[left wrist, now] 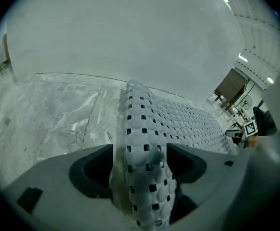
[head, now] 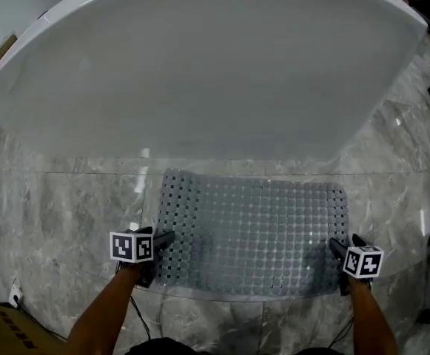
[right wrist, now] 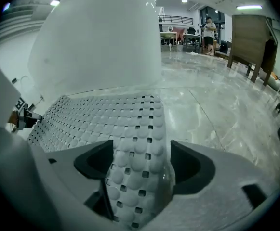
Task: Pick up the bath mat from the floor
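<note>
Reaching steeply down, left gripper point(head: 158, 256) and right gripper point(head: 339, 266) straddle the near corners of the grey, hole-dotted bath mat point(head: 255, 231), jaws spread wide and not clamping it; the mat lies flat.

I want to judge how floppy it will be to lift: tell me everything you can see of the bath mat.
The bath mat is a pale, translucent grey rectangle with rounded corners. It looks rubbery and is covered in rows of round bumps with small square holes between them. It lies spread on the grey marbled floor, close beside the white bathtub. Its near left edge runs between the open jaws of the left gripper, and its near right edge between those of the right gripper.
</note>
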